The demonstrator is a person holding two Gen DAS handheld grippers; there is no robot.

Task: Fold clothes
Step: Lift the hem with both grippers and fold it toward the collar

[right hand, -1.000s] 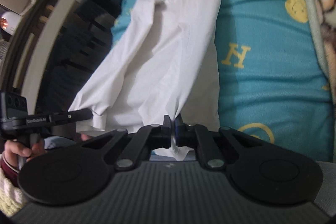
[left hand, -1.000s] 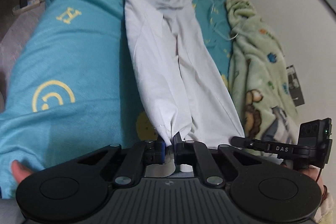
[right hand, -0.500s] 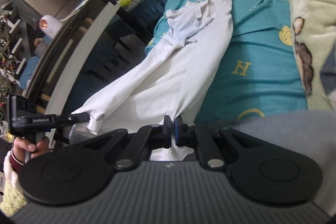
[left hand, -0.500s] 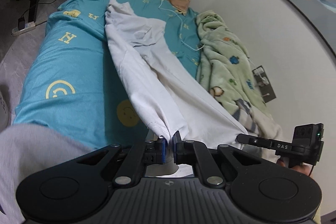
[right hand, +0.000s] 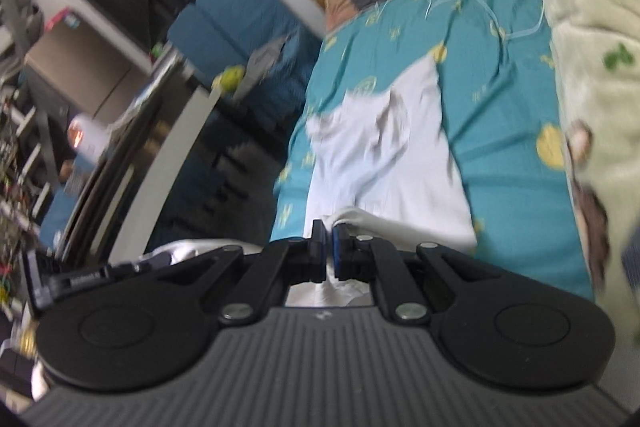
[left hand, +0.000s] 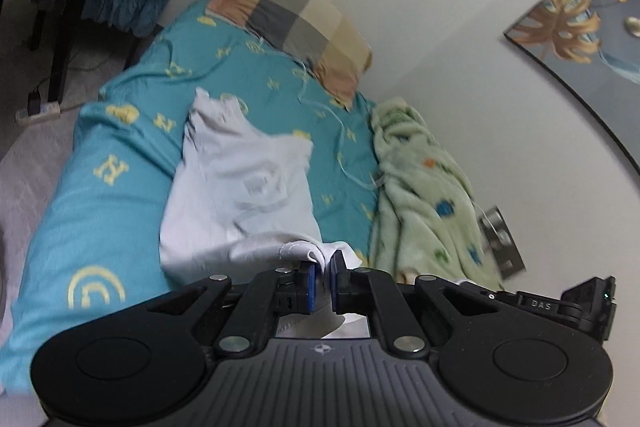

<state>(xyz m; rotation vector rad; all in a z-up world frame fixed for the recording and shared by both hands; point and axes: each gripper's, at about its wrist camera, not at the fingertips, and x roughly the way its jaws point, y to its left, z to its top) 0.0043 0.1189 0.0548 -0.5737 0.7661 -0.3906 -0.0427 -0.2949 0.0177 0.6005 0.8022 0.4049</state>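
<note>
White shirt point(left hand: 240, 187) now doubled over, both hand-held grippers pinching its hem

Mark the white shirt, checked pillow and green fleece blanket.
white shirt point(left hand: 244, 183), left wrist view, middle of the flat part.
checked pillow point(left hand: 296, 15), left wrist view, centre of its top.
green fleece blanket point(left hand: 424, 199), left wrist view, middle of the heap.

Shirt point(left hand: 240, 195) on bed point(left hand: 100, 227), pillow point(left hand: 296, 23) behind, blanket point(left hand: 424, 195) right of shirt
</note>
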